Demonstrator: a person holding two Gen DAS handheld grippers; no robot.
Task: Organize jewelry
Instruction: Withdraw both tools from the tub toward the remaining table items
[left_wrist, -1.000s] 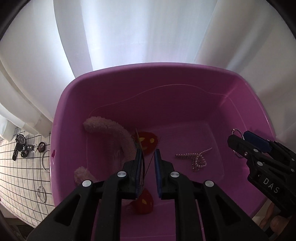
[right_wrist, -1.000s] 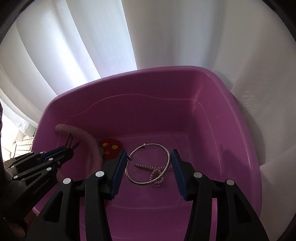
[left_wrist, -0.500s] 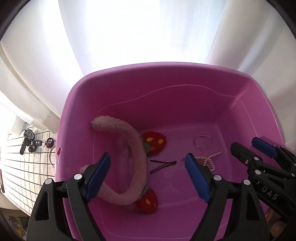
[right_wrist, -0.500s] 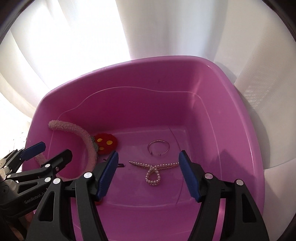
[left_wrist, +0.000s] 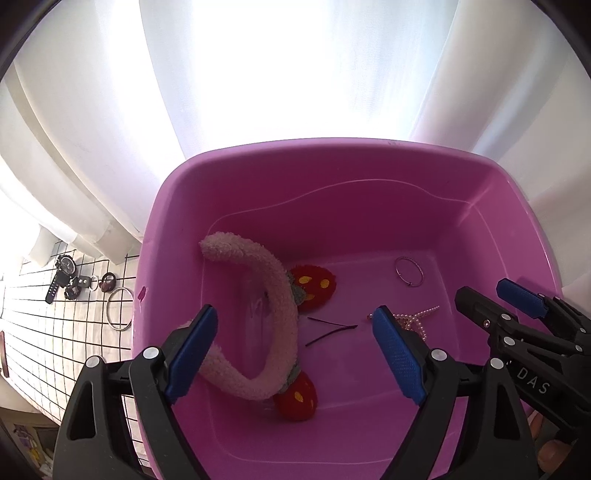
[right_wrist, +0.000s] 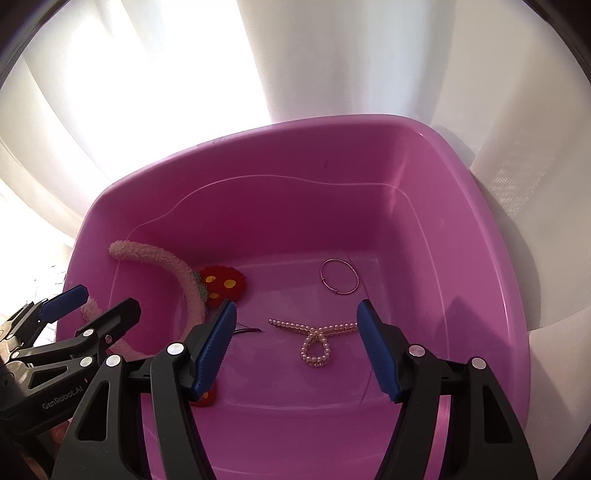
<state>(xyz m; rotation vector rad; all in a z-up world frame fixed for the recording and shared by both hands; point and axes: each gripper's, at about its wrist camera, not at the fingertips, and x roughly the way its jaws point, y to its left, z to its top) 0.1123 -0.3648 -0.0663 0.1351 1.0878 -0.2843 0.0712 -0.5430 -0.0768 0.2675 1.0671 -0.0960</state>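
Left tongs (left_wrist: 293, 334): clenched on hairpin (left_wrist: 330, 329) earlier, now opening, empty. Right tongs (right_wrist: 295, 328): released bangle (right_wrist: 339, 276) into tub (right_wrist: 480, 295). Watch (left_wrist: 61, 271) only in left view.

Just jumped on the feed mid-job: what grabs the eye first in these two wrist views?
The big purple tub fills both views, backed by bright white curtains. Inside, a fuzzy pink headband with red strawberry pom-poms curves along its left side, with a pearl bow clip and a thin metal ring to its right. The left gripper, its jaws opening, and the open right gripper hang empty over it.
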